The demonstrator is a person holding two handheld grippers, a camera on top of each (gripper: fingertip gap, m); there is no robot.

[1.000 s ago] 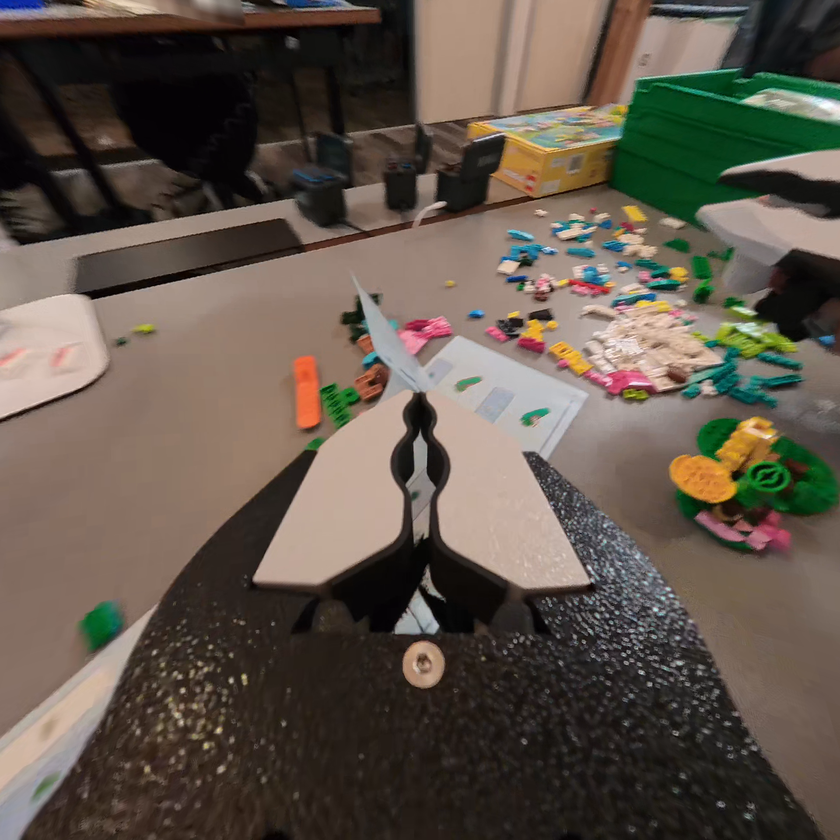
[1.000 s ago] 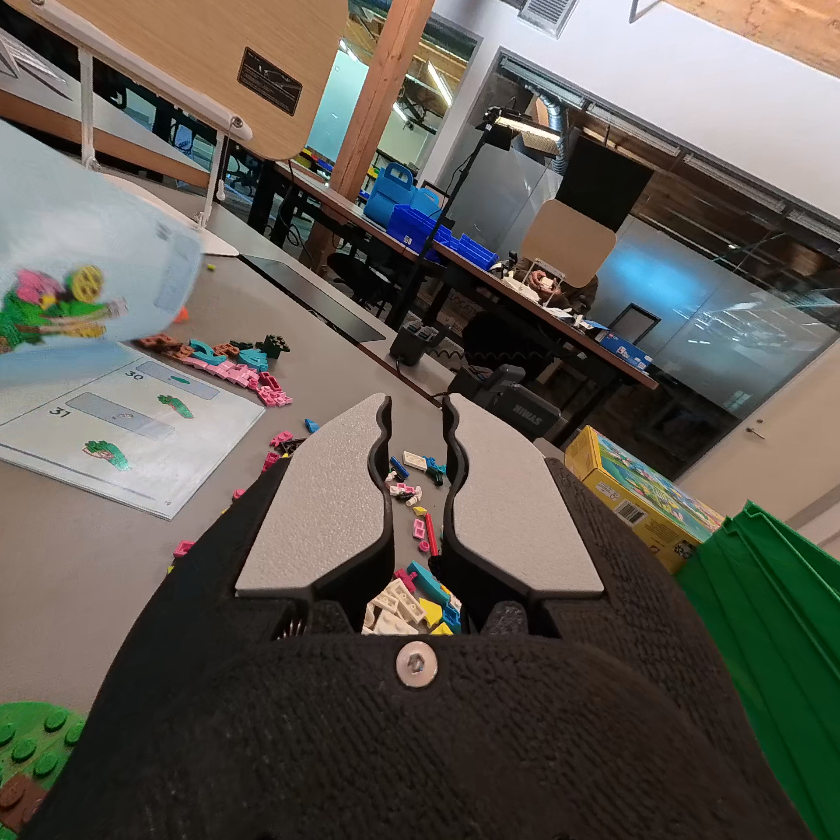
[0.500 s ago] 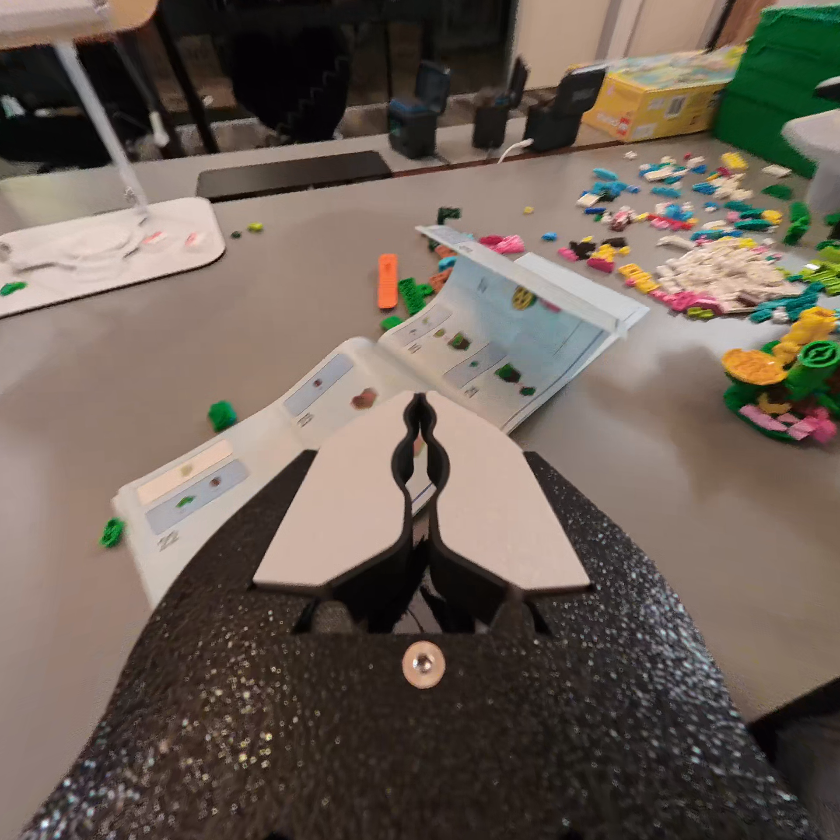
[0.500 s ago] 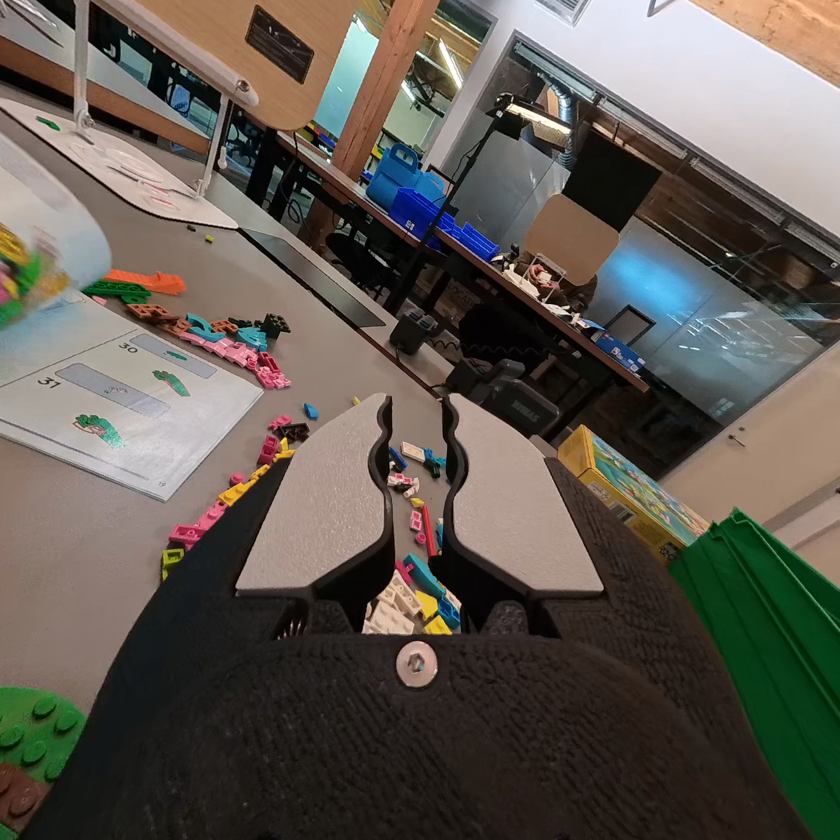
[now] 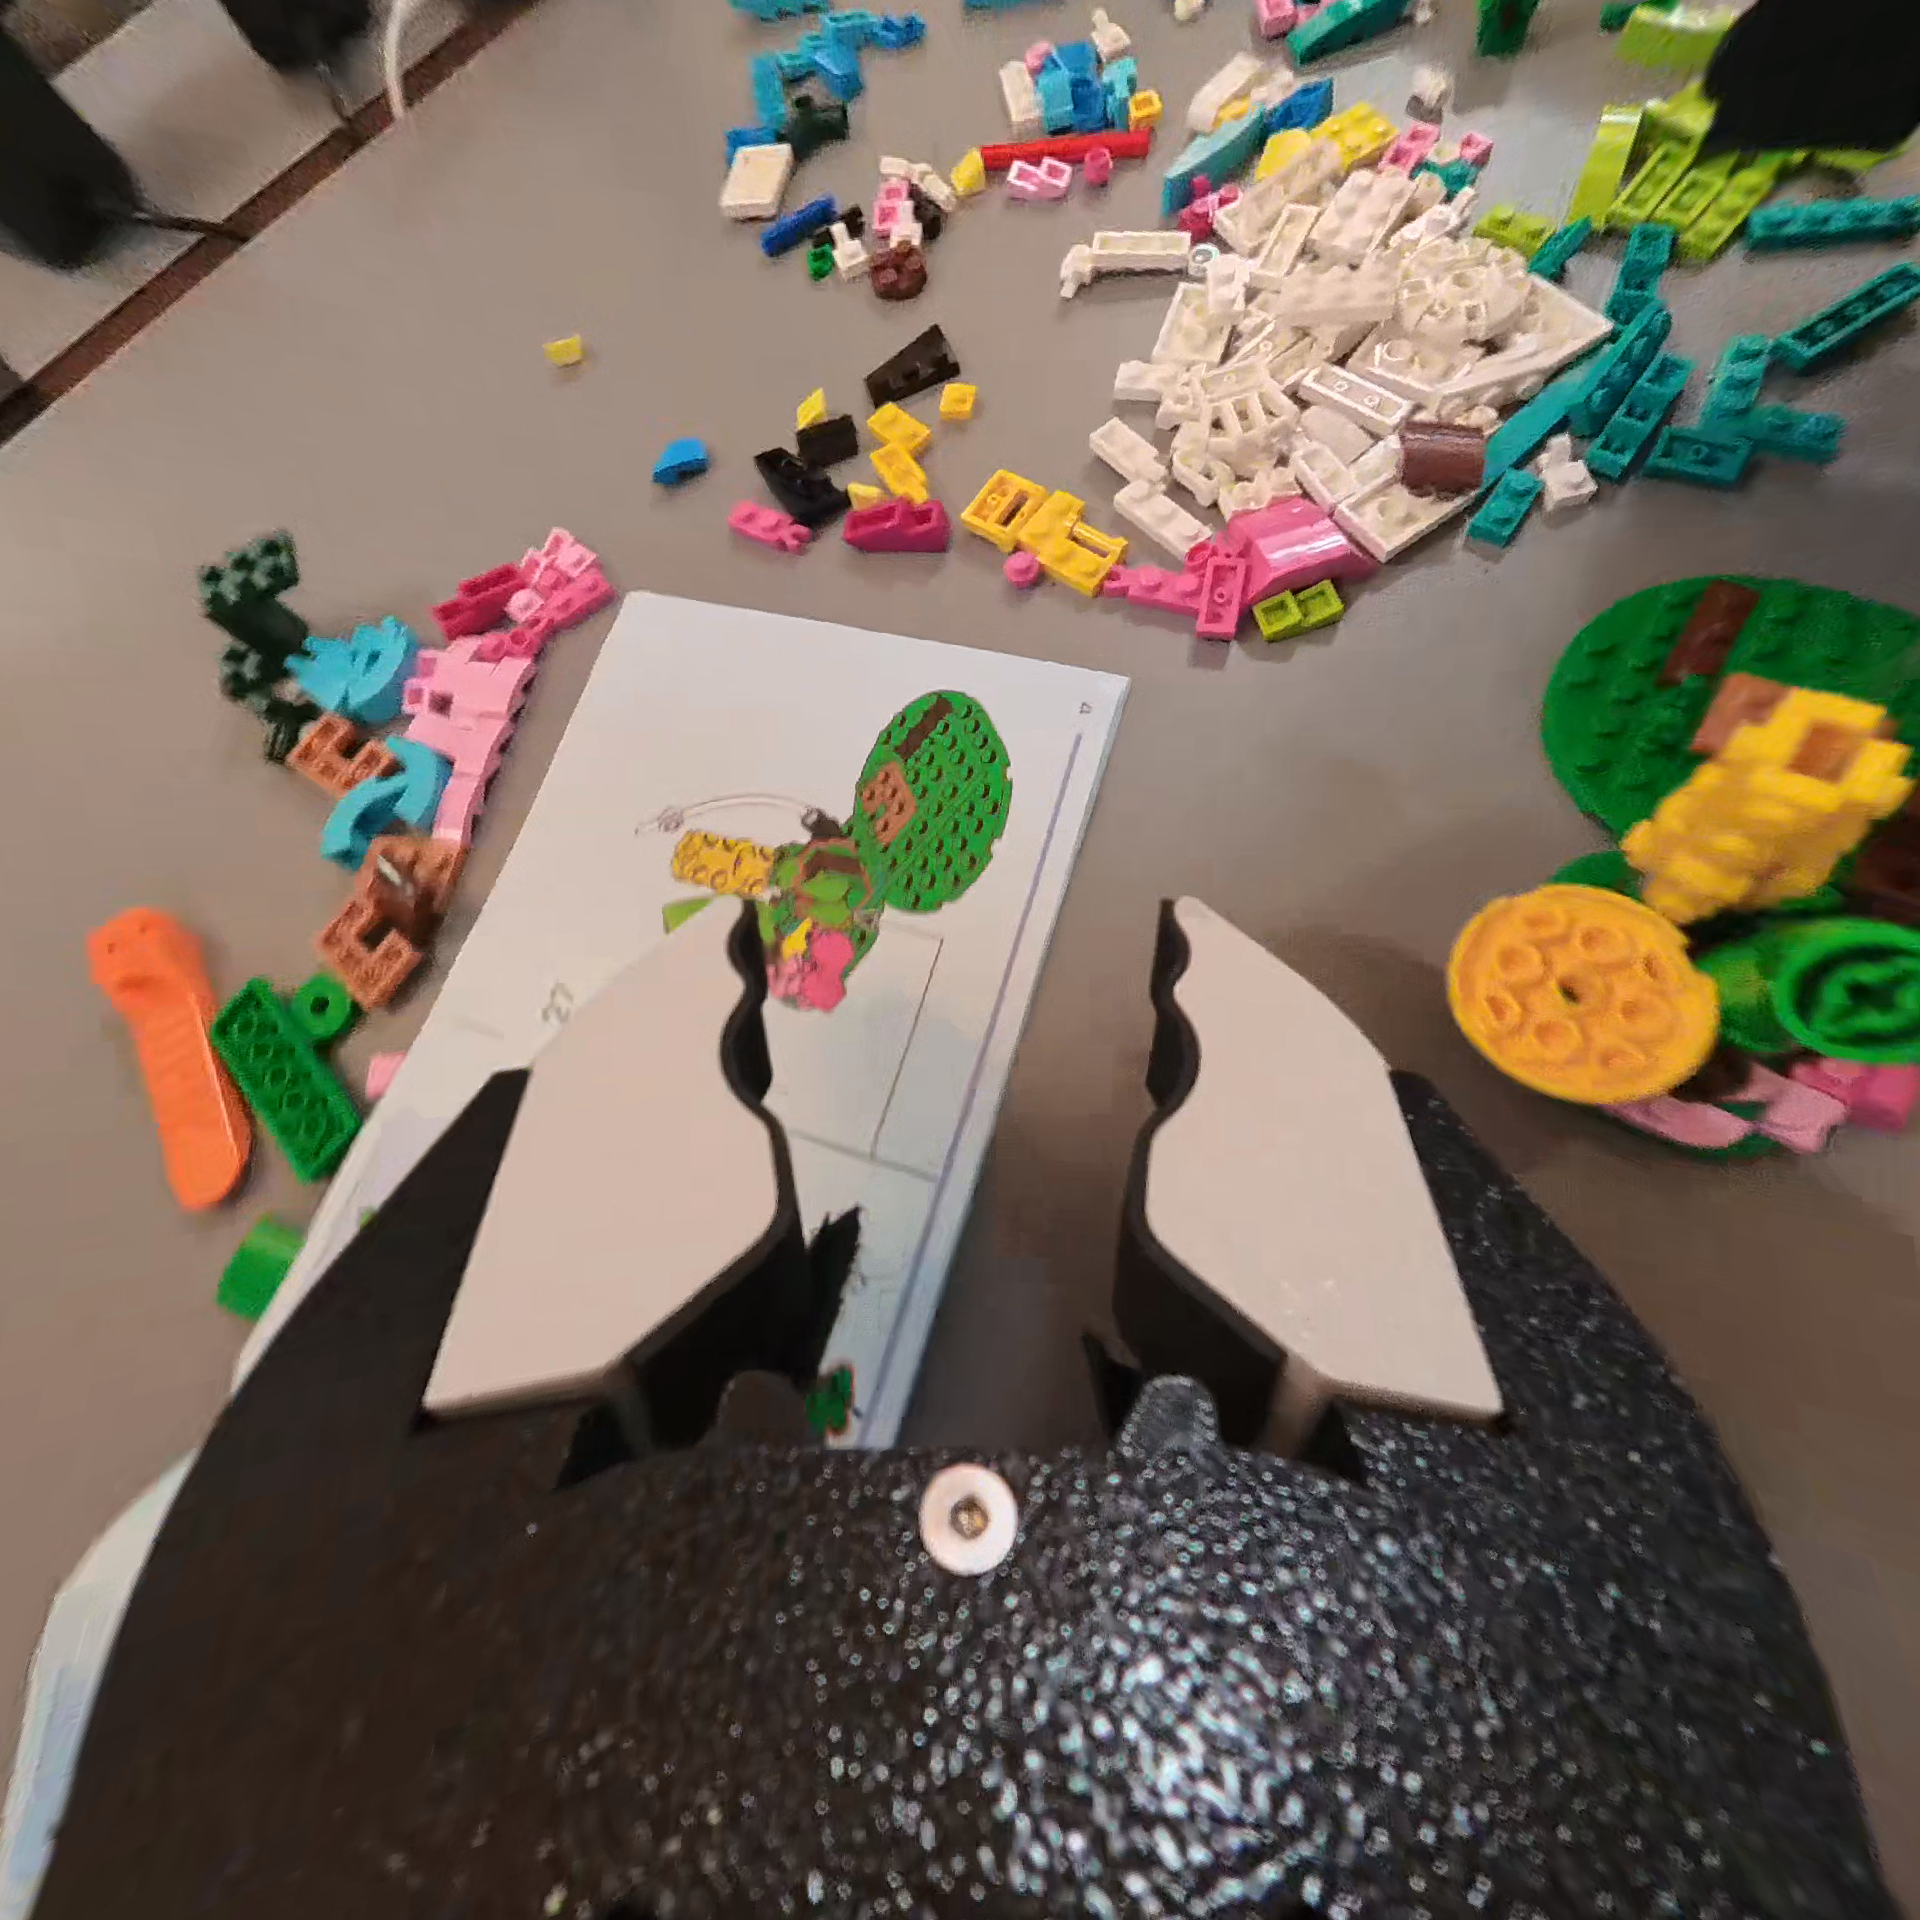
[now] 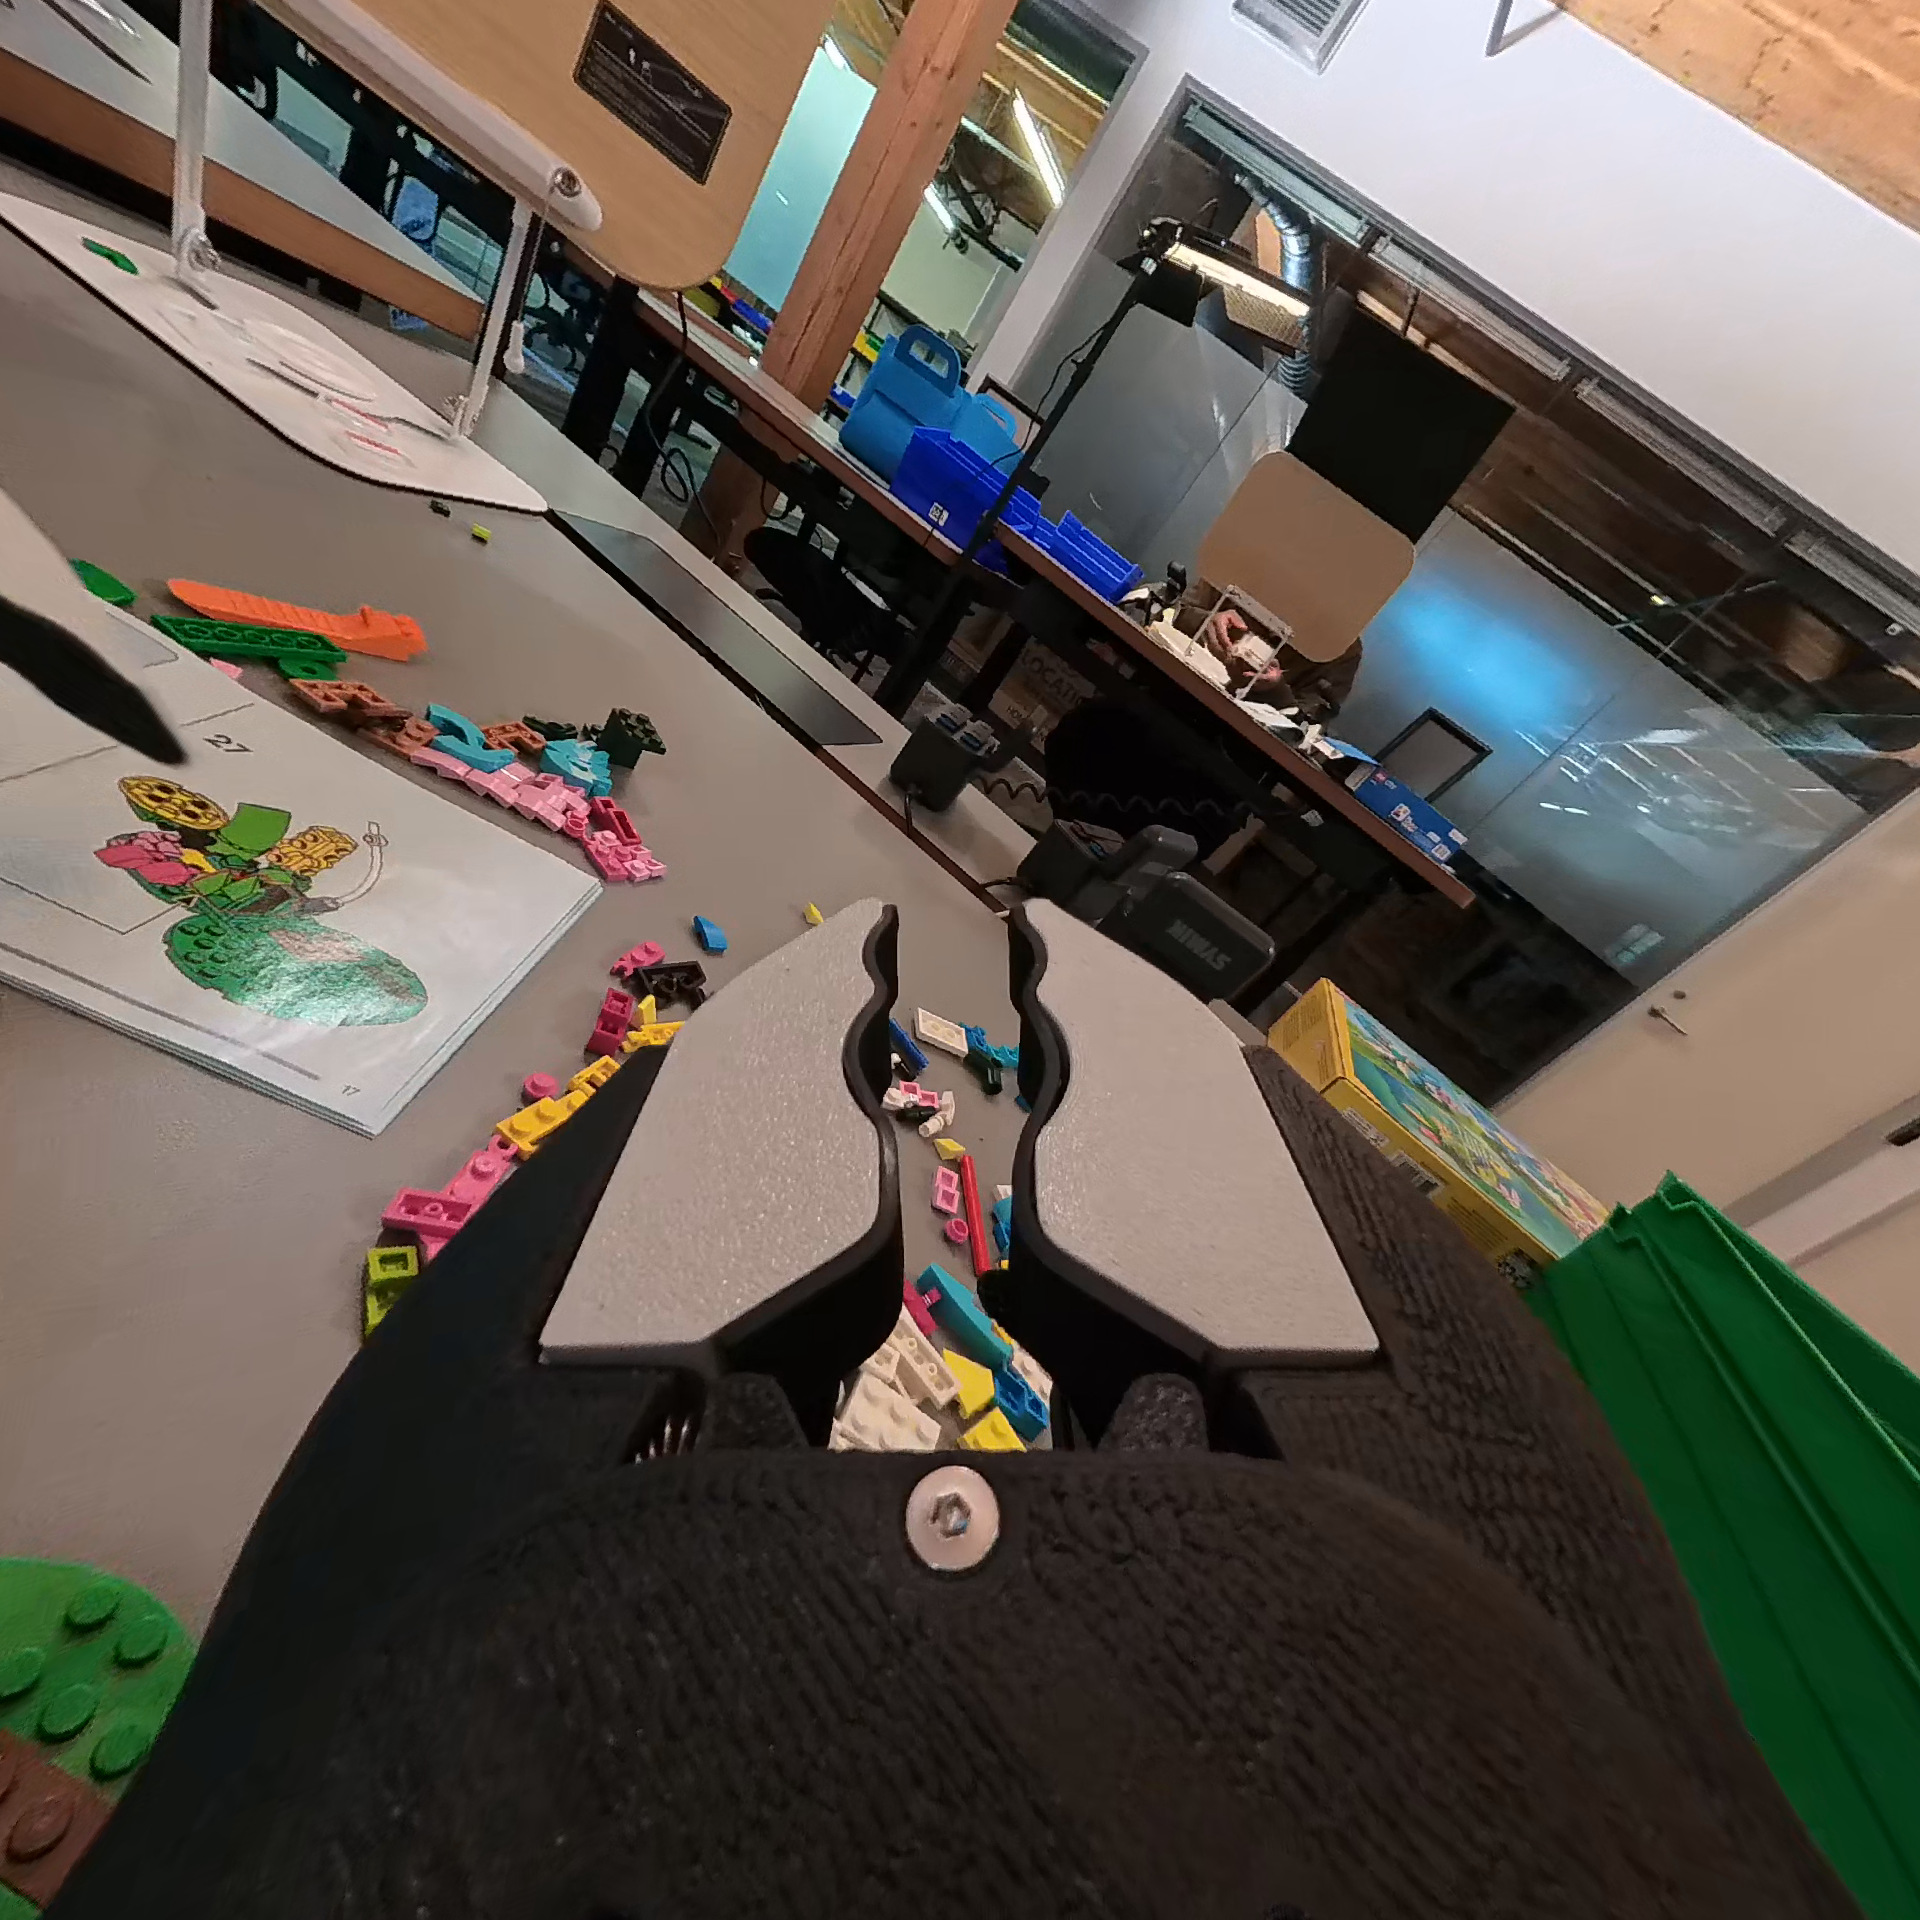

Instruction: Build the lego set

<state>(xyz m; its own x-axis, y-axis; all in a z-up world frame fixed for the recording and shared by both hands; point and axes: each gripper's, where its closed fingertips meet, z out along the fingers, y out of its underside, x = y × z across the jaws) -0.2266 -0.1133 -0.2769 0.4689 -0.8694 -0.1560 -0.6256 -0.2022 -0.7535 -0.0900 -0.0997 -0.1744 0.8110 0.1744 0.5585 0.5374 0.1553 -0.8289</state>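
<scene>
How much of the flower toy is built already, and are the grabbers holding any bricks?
Partly built: the green round studded base already carries a yellow brick stack and a yellow-orange disc. The pale instruction booklet lies open flat. In hand: nothing; the left gripper is wide open and the right gripper holds nothing. Left: heaps of loose bricks, like the white pile.

Left claw (image 5: 956,914) spread wide, bare; right claw (image 6: 951,920) seemingly narrowly parted

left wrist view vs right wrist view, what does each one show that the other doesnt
Only the left wrist view: the left gripper wide open above the instruction booklet, the white brick pile, and the yellow disc.

Only the right wrist view: the right gripper with fingers slightly apart and nothing between them, the blue bins, and the green crate.

Both: booklet, orange tool, grey table.
</scene>
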